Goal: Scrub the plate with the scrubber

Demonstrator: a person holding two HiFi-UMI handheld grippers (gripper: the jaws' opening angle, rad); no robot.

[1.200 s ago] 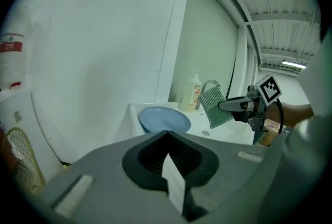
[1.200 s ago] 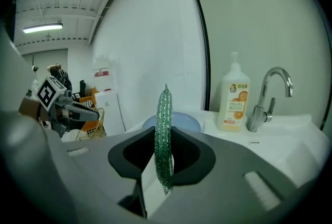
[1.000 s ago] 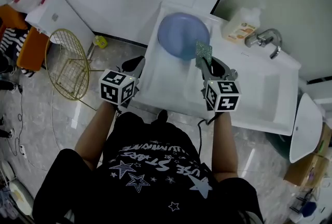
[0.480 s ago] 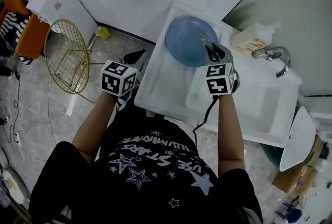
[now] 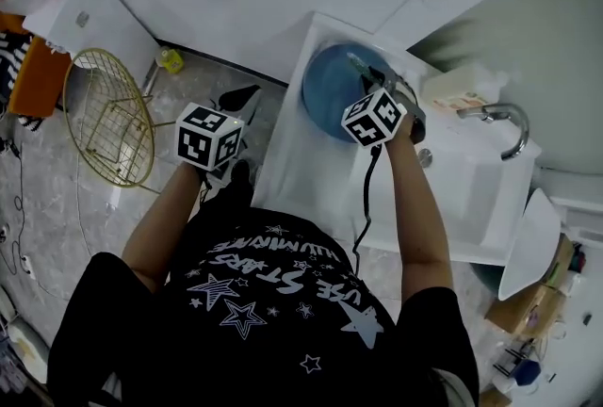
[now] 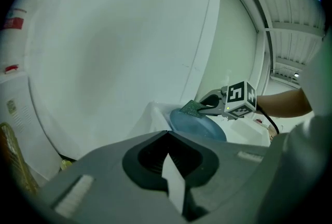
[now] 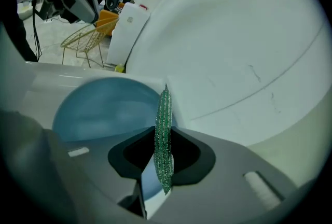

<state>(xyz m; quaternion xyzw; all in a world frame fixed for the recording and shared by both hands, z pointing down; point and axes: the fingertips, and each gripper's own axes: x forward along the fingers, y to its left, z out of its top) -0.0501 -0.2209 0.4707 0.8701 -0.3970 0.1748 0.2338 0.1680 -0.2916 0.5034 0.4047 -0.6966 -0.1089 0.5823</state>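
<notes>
So the right gripper (image 5: 364, 69) is pinching the green scrubber (image 7: 164, 132) edge-on, right at the blue plate's (image 5: 325, 102) far rim in the sink (image 5: 306, 179). The left gripper (image 5: 237, 104) is closed on nothing, off to the side.

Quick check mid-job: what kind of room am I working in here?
Looks like a dishwashing station: a white sink with a faucet, a soap bottle beside it, and a blue plate at one end with a green scrubber held over it.
</notes>
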